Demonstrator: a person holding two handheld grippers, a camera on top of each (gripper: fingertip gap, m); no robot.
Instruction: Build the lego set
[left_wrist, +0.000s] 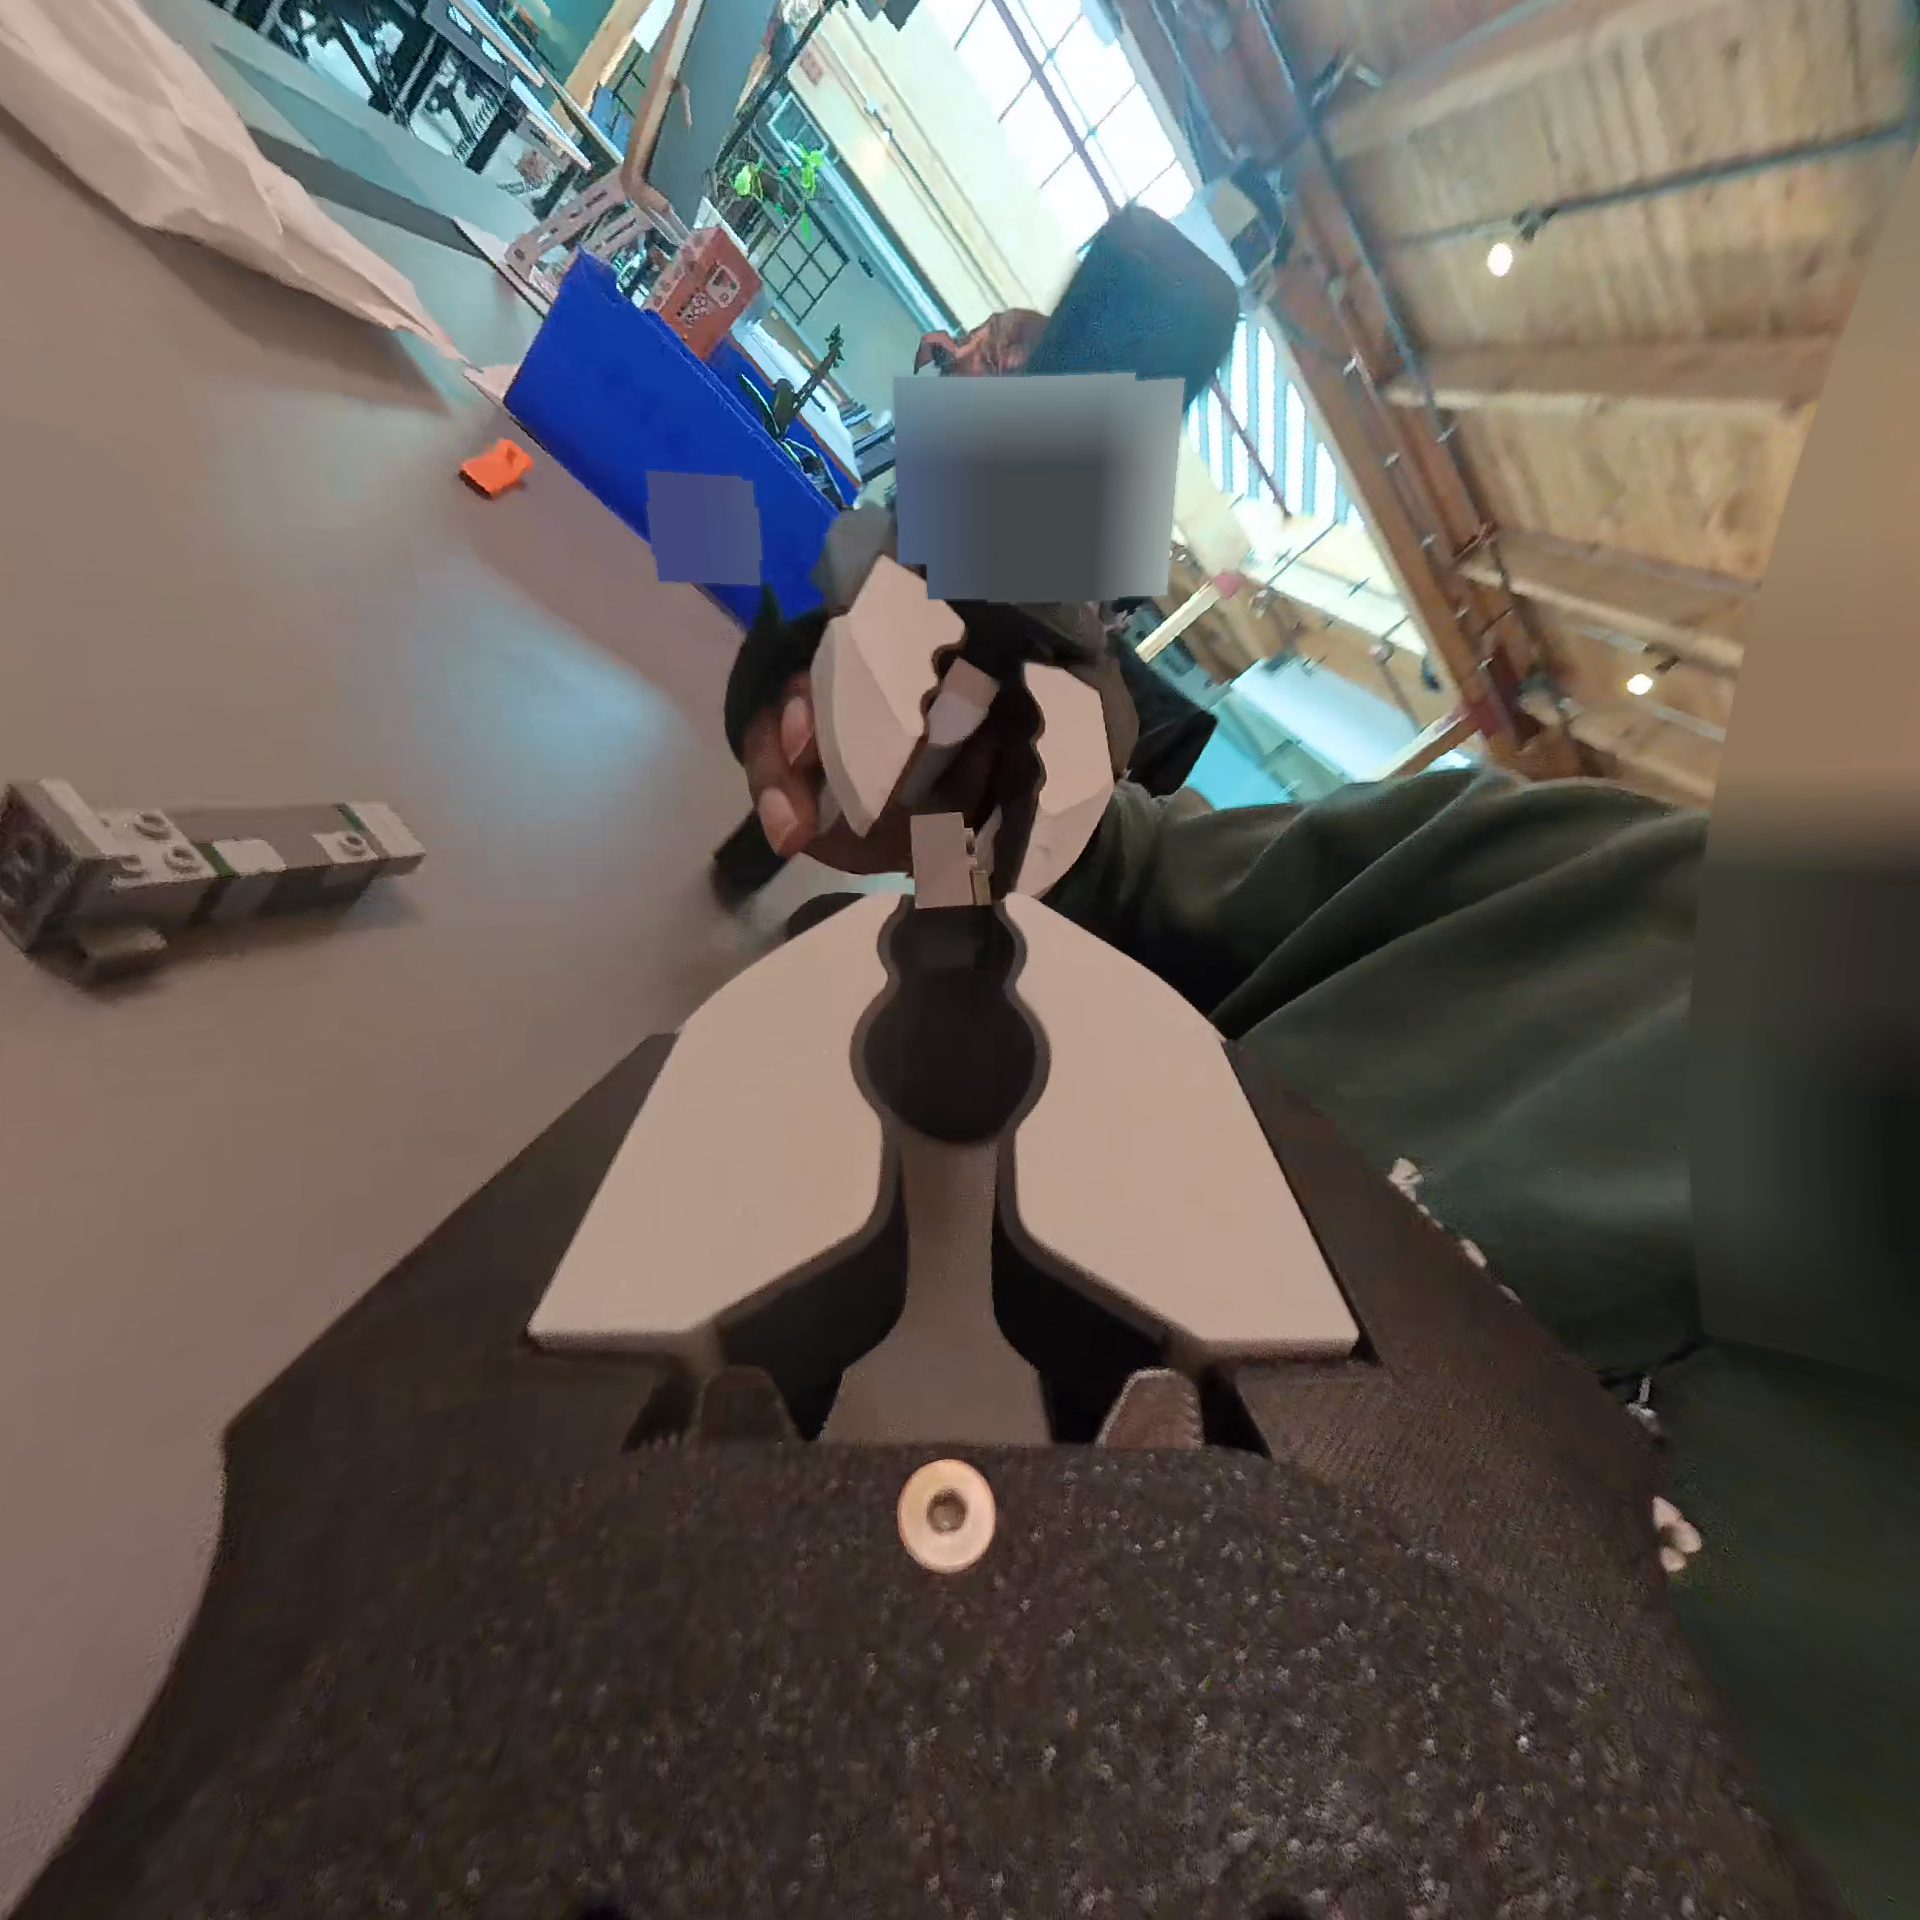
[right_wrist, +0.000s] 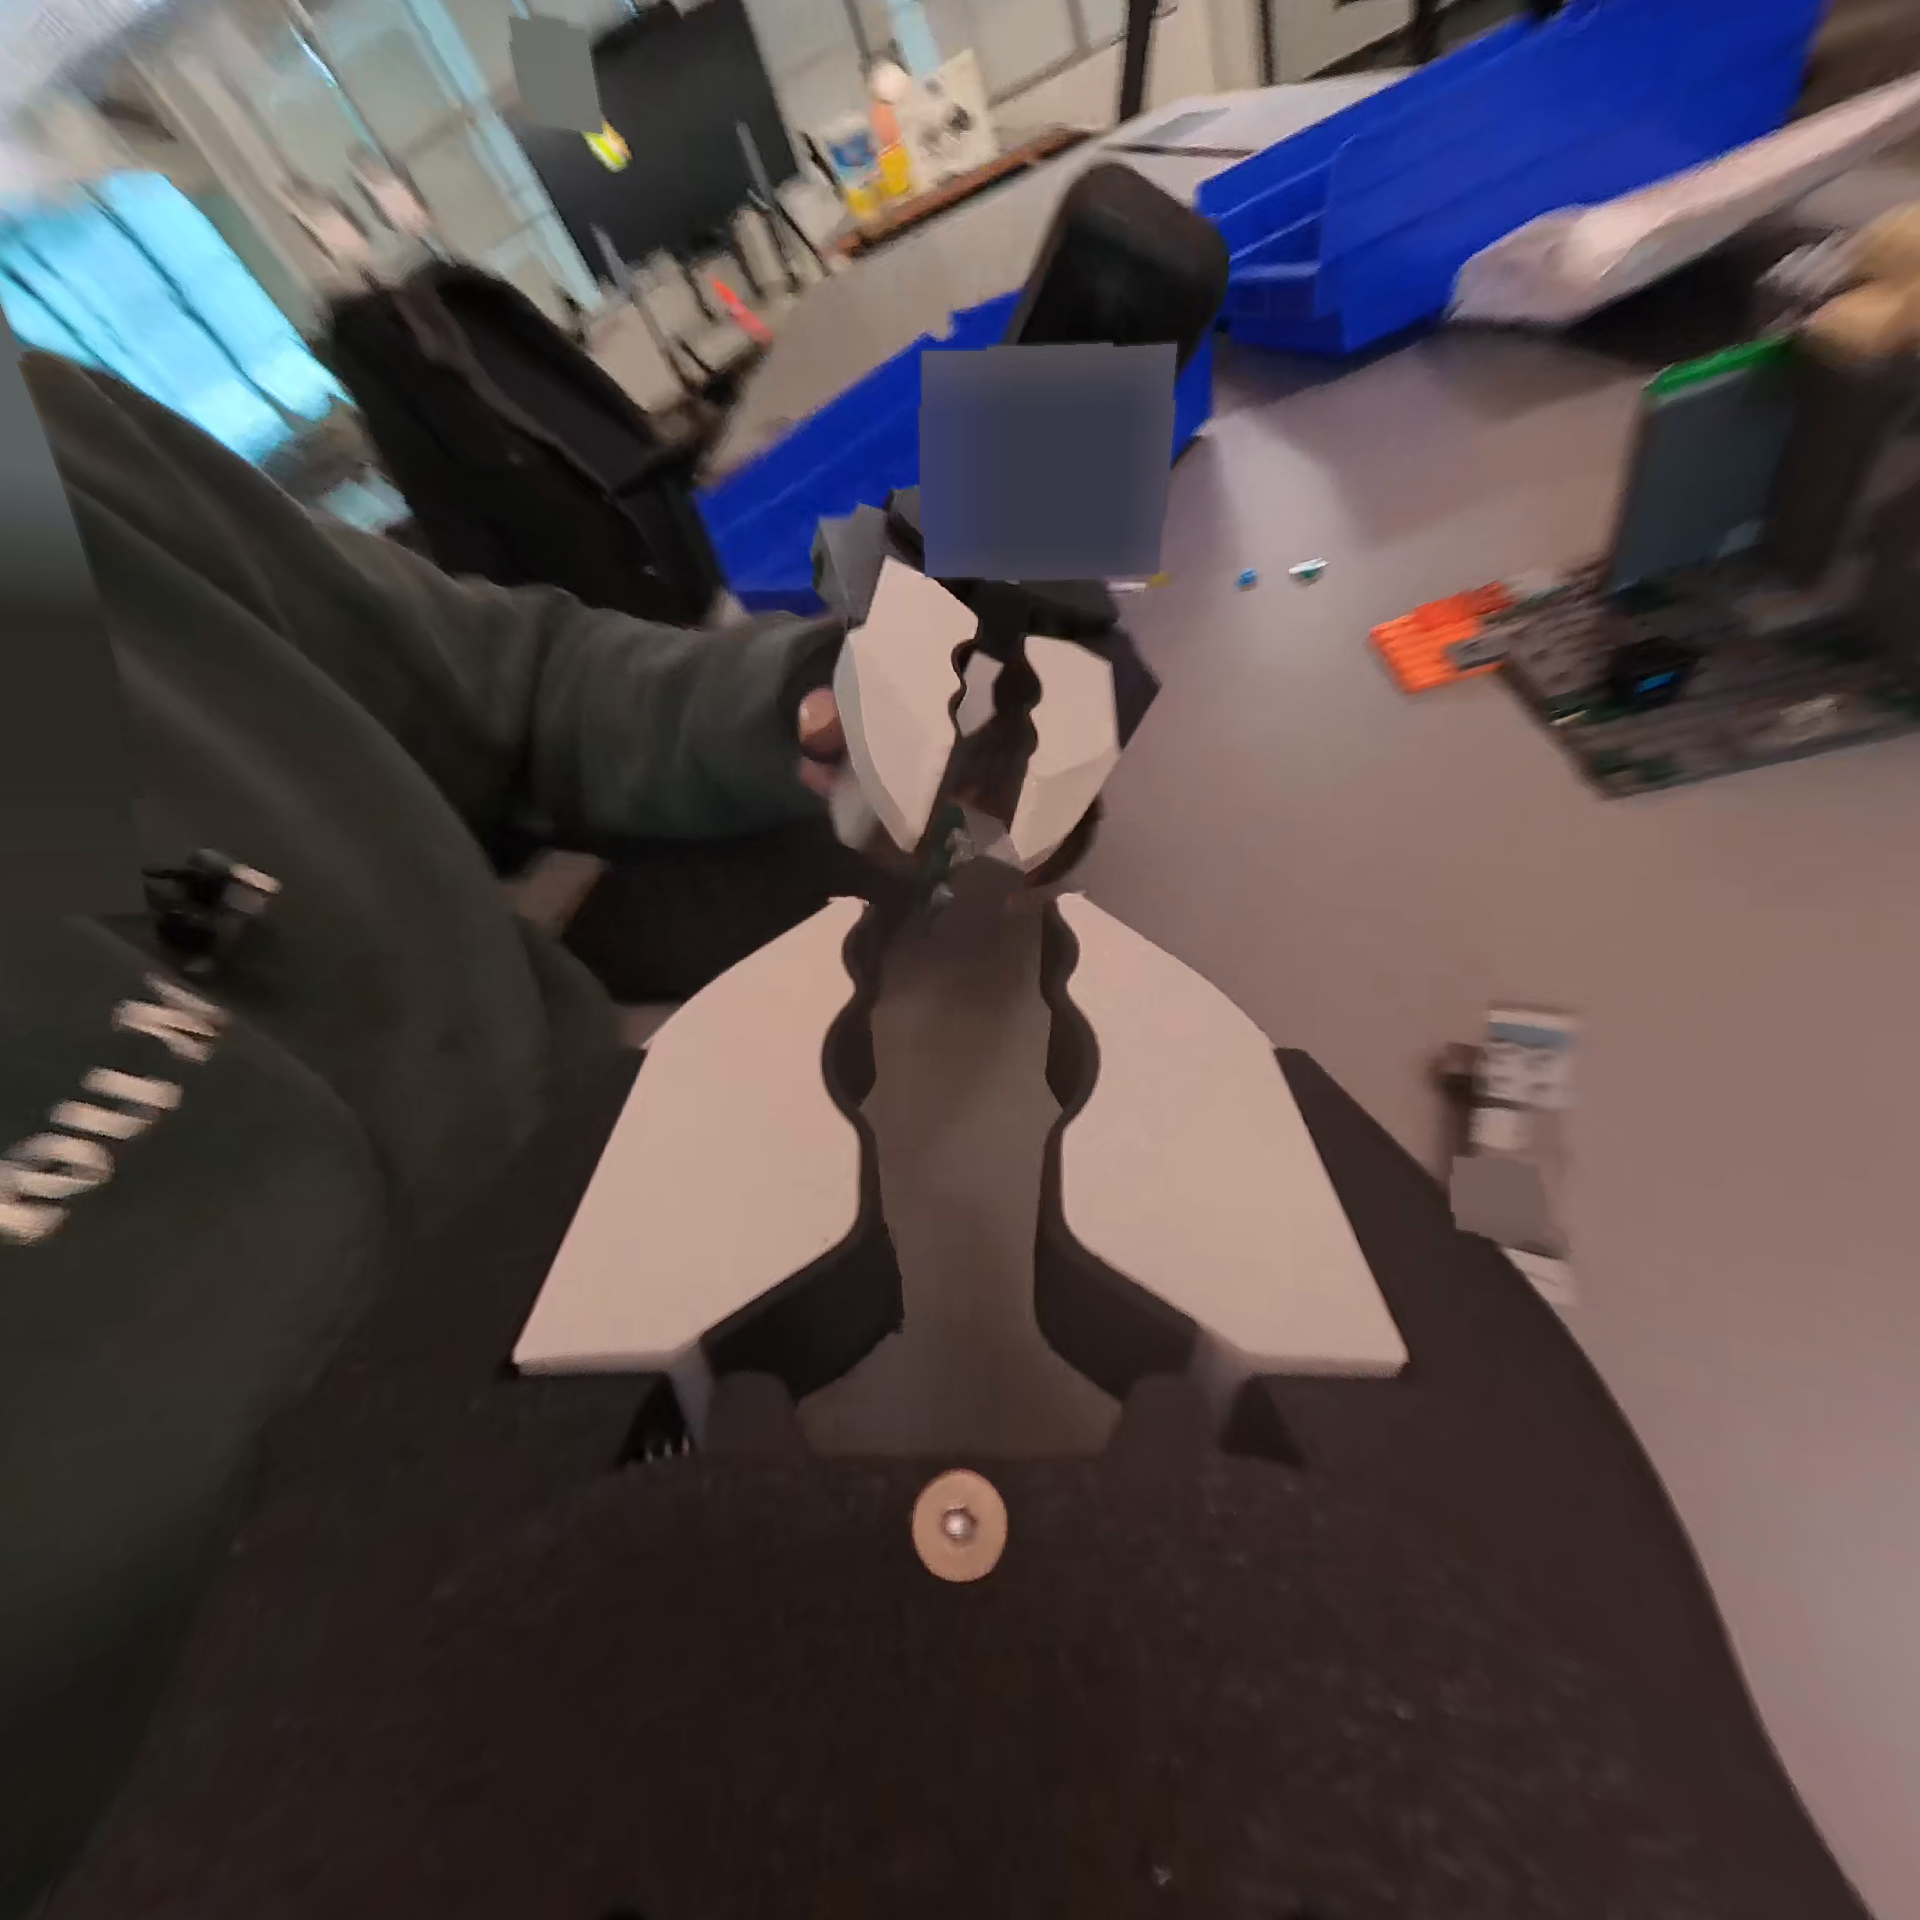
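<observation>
While looking across the scene from widest to smallest: grey counter (left_wrist: 312, 644) underneath everything, with a person's dark green sleeve (left_wrist: 1403, 935) along one side and blue bins (right_wrist: 1507, 187) at the far edge. Raised above that counter, nose to nose and almost touching: left hand-held gripper (left_wrist: 951, 909) and right hand-held gripper (right_wrist: 961, 904).

Lying well apart on the counter, off to the left hand-held gripper's left: a partly built grey lego block (left_wrist: 208, 868), long axis flat along the surface. Farther back, near the bins, one orange brick (left_wrist: 497, 468).

Smallest, and central: a small grey lego piece (left_wrist: 943, 857), clenched at the very tips of the left hand-held gripper, long axis running straight out along the fingers toward the right hand-held gripper directly opposite.

Right hand-held gripper: jaws parted, the piece's far end reaching to its mouth; cannot tell whether pressing on anything.

Judging from this, a mid-air join or hand-over in progress, turning on keeping both tools on one shared line. Likely risk: twisting the thin piece out of the pinch.
</observation>
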